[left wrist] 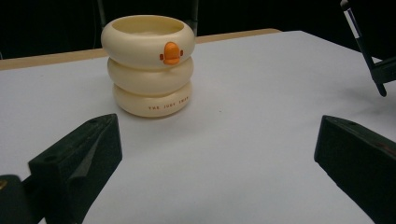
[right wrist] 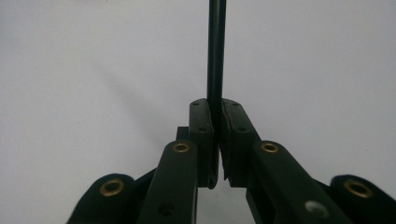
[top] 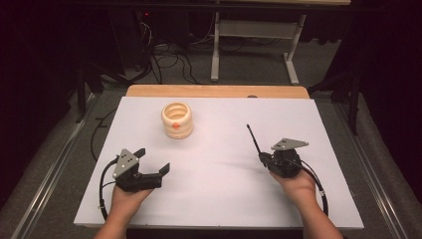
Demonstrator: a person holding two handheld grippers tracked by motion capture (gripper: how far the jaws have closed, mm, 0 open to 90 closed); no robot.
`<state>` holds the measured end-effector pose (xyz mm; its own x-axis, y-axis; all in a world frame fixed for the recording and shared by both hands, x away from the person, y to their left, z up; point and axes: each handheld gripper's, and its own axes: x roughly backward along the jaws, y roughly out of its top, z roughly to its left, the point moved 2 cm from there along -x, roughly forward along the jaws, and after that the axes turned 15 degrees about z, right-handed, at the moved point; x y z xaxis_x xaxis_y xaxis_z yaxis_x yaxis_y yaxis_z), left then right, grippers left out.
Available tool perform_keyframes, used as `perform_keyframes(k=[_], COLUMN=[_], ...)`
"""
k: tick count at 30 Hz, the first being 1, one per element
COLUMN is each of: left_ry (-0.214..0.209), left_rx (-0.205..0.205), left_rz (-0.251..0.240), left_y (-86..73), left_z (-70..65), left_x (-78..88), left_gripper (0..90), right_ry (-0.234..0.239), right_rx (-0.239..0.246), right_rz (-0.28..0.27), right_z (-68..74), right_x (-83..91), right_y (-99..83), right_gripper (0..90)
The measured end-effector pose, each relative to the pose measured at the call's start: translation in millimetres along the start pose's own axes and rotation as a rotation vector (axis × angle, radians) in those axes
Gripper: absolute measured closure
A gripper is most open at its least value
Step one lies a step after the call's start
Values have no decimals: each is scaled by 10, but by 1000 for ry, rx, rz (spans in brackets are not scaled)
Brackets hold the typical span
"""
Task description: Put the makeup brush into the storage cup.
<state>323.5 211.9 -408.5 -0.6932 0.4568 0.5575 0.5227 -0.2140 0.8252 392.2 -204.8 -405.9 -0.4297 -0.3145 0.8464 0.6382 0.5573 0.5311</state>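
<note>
A cream holder (top: 177, 120) shaped like three stacked rings, with an orange duck bill on its side, stands upright on the white tabletop (top: 224, 194) left of centre. In the left gripper view the holder (left wrist: 149, 65) stands ahead of my left gripper (left wrist: 217, 130), whose jaws are spread wide with nothing between them. From above, the left gripper (top: 153, 160) lies at the near left. My right gripper (top: 262, 158) at the near right is shut on a thin black pen (top: 254, 139) that points away and leftward. Up close, the pen (right wrist: 216, 46) rises from between the pinched jaws of the right gripper (right wrist: 217, 109).
A wooden strip (top: 214, 91) borders the table's far edge. Beyond it, cables (top: 169, 62) lie on the floor beside a white table frame (top: 215, 50). A metal rail (top: 54, 169) runs along the left side. The pen tip (left wrist: 362, 42) shows at the left gripper view's upper right.
</note>
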Motion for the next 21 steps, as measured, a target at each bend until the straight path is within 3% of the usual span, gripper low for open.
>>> perform_keyframes(k=[2, 5, 12, 15, 21], left_ry=[2, 4, 1, -3, -7], left_rx=[-2, -6, 3, 5, 6], left_rz=[4, 11, 16, 20, 24], left_y=[-3, -10, -17, -18, -24], left_z=[0, -3, 14, 12, -8], left_x=[-7, -18, -39, -57, -78], left_gripper=[15, 15, 15, 15, 15], right_ry=[5, 56, 61, 87, 62], right_rx=[-4, -26, -15, -10, 12], right_rz=[-17, -57, -87, -134, -150], right_z=[1, 6, 21, 30, 48], right_x=[-12, -20, -28, -13, -42], right_y=[-24, -61, -105, -121, -164], right_gripper=[864, 863, 864, 863, 863])
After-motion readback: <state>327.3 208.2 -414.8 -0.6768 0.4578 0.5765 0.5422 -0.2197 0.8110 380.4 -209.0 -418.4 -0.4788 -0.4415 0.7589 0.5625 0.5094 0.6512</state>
